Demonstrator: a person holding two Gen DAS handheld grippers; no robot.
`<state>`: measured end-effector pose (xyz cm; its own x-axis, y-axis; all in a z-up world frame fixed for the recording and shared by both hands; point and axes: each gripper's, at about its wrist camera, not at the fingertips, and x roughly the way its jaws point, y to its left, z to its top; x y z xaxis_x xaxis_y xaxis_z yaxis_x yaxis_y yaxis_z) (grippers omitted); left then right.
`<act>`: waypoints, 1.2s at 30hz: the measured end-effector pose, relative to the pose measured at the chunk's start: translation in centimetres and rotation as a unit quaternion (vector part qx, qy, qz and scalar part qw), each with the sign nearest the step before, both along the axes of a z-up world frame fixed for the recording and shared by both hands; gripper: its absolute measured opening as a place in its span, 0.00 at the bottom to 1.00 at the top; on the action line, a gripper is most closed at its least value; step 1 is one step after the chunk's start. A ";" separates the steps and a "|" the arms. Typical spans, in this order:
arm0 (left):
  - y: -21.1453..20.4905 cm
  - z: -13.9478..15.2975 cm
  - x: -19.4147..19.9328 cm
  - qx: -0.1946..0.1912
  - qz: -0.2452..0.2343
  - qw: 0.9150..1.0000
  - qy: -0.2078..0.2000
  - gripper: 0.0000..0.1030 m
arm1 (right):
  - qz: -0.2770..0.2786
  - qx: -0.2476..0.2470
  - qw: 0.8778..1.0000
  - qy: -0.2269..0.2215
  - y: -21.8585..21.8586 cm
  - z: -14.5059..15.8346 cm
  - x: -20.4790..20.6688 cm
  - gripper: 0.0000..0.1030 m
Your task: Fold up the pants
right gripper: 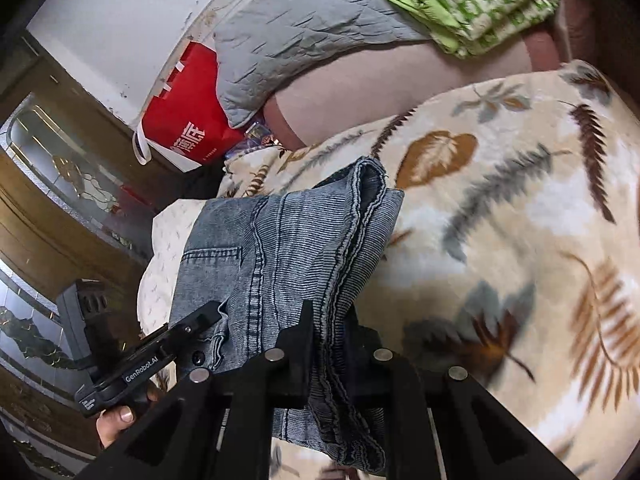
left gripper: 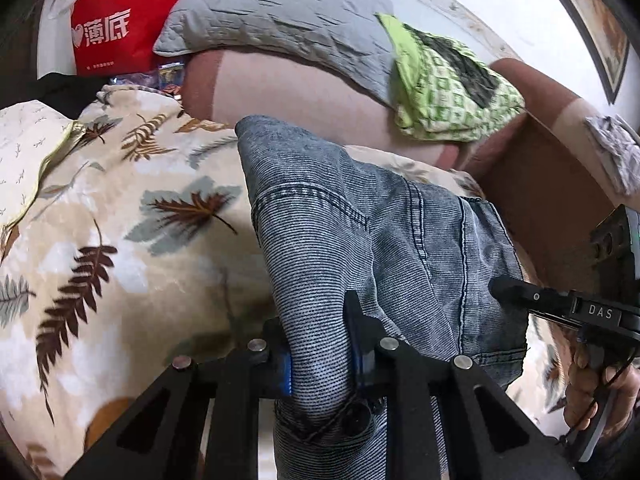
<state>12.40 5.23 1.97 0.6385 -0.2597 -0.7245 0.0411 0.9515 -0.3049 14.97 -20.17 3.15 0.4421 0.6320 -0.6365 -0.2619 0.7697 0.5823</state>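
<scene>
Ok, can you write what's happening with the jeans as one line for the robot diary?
step: folding | left gripper: shut on jeans | right gripper: shut on jeans | surface: leaf blanket

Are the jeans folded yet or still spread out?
Folded, at least partly: the jeans show stacked layers with hems bunched together, and both grippers are shut on the bundle. Whether folding is finished, cannot tell.

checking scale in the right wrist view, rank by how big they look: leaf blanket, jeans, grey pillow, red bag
1. leaf-print blanket
2. jeans, though nearness to the camera inflates them
3. grey quilted pillow, partly cut off by the frame
4. red bag, smallest
</scene>
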 end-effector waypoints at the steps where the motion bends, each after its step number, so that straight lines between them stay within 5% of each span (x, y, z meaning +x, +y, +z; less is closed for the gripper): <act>1: 0.3 -0.7 0.6 0.001 0.006 1.000 0.002 0.23 | -0.001 -0.003 1.000 0.001 0.5 -0.4 0.6 0.12; 3: 0.6 -2.9 1.8 0.014 0.011 1.000 0.020 0.28 | -0.003 -0.019 1.000 0.003 1.8 -2.1 1.9 0.13; 5: 0.8 -5.8 3.1 0.044 0.023 0.997 0.052 0.48 | -0.010 -0.039 0.999 0.028 2.7 -4.8 3.1 0.16; 7: 1.2 -8.3 3.4 0.076 0.046 0.993 0.081 0.56 | -0.019 -0.105 0.993 0.056 3.7 -7.9 3.7 0.19; 9: 1.9 -8.0 2.0 0.062 0.050 0.994 0.069 0.62 | -0.027 -0.152 0.987 0.046 3.9 -9.2 3.0 0.26; 14: 1.8 -4.3 -2.9 0.065 0.062 0.996 -0.001 0.82 | -0.026 -0.150 0.988 -0.025 3.9 -5.4 -1.3 0.31; 16: 0.7 -4.8 -3.4 0.096 0.057 0.994 -0.003 0.83 | -0.013 -0.153 0.987 -0.038 4.6 -4.9 -3.0 0.48; 18: -0.6 -7.5 -2.5 0.131 0.042 0.989 0.045 0.83 | 0.005 -0.188 0.982 -0.018 5.7 -7.0 -3.3 0.60; 20: -0.5 -8.4 -2.3 0.120 0.051 0.990 0.057 0.83 | 0.009 -0.235 0.972 0.024 6.1 -10.3 -3.2 0.61; 23: -0.3 -5.9 -3.7 0.123 0.077 0.989 0.033 0.83 | -0.011 -0.210 0.978 0.007 4.6 -8.0 -5.0 0.63; 30: -2.1 -0.8 -8.3 0.139 0.085 0.986 -0.025 0.93 | -0.042 -0.236 0.966 -0.098 2.7 -1.9 -12.6 1.00; 36: -3.5 0.5 -10.6 0.137 0.079 0.987 -0.028 0.93 | -0.043 -0.278 0.953 -0.116 2.9 -1.3 -15.9 1.00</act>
